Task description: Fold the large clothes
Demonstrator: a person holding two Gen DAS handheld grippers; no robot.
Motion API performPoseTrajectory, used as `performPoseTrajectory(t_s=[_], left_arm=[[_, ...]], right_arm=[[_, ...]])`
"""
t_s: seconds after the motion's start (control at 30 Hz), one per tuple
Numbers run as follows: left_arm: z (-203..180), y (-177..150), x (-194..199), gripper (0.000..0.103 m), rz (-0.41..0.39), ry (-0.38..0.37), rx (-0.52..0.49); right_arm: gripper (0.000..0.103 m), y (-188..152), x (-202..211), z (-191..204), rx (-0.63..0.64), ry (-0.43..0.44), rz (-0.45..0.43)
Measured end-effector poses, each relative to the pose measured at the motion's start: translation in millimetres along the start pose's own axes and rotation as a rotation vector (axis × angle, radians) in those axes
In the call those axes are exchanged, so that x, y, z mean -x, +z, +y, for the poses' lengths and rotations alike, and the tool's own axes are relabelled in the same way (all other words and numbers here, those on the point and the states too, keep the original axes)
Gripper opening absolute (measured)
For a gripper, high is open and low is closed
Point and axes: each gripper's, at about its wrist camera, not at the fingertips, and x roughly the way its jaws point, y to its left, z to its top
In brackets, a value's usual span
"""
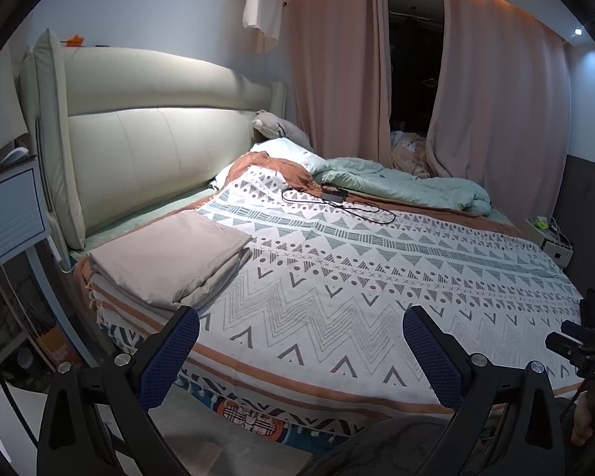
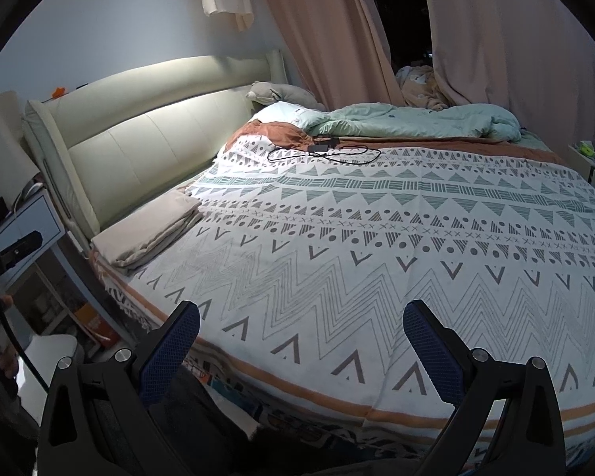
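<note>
Hovering spread and empty above the patterned bedspread (image 2: 377,246), the left gripper (image 1: 300,343) and right gripper (image 2: 300,341) are apparently finishing with the folded beige cloth (image 1: 166,261) and needing another garment.

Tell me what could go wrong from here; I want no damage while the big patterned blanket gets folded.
1. The black charger and cable lie on the patterned blanket; lifting it could fling them off.
2. The folded beige cloth rests on a corner, so pulling may topple it.
3. Both the left gripper and right gripper are open, holding nothing.
</note>
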Motion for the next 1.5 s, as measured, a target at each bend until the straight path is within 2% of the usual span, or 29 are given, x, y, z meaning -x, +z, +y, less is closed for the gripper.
performPoseTrajectory(t_s=[0.2, 1.5], left_arm=[[0.5, 0.0, -0.2, 0.103, 0.0, 0.0, -0.005], [-2.6, 2.8, -9.7, 0.103, 0.029, -0.012, -0.023]], right_arm=[[0.103, 0.0, 1.2, 2.2, 0.013, -0.021, -0.001], [0.103, 1.3, -2.8, -6.9, -0.027, -0.003, 0.005]])
